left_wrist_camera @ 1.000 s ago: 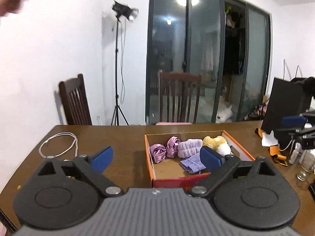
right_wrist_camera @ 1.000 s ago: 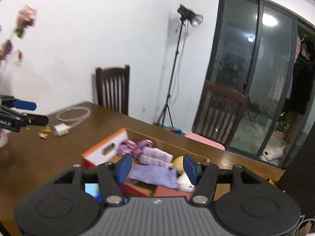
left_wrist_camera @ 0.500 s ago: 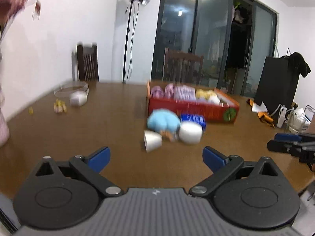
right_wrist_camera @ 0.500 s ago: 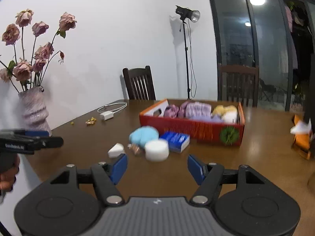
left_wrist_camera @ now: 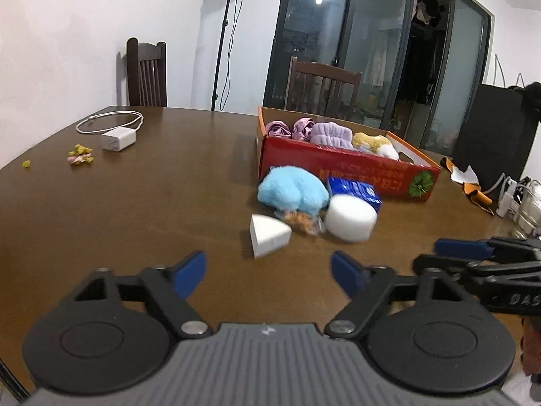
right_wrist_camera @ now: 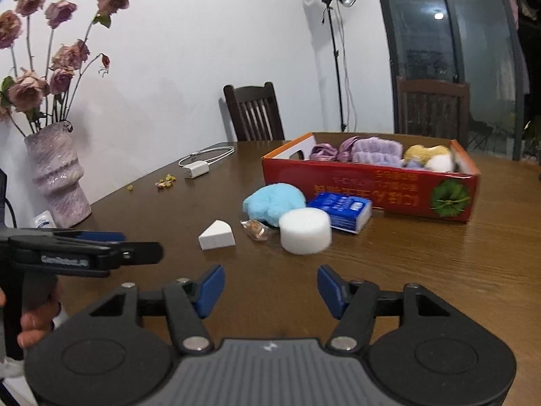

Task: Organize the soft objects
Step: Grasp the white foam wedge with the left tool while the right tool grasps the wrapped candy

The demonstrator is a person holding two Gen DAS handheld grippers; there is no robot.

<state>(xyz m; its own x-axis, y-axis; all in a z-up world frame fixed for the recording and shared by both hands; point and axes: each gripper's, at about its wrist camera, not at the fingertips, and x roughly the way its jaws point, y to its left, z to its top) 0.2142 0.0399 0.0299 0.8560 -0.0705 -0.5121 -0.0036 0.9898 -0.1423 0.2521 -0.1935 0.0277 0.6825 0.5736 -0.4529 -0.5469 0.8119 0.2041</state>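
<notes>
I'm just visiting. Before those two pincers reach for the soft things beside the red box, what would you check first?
1. Left gripper open and empty: ok.
2. Right gripper open and empty: ok.
3. White wedge sponge unobstructed on the table: ok.
4. Blue plush toy free of neighbours: not ok, it touches the round white sponge.
5. Room left in the red box: cannot tell.

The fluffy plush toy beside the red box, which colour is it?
Light blue plush toy; clearest in the right wrist view.
</notes>
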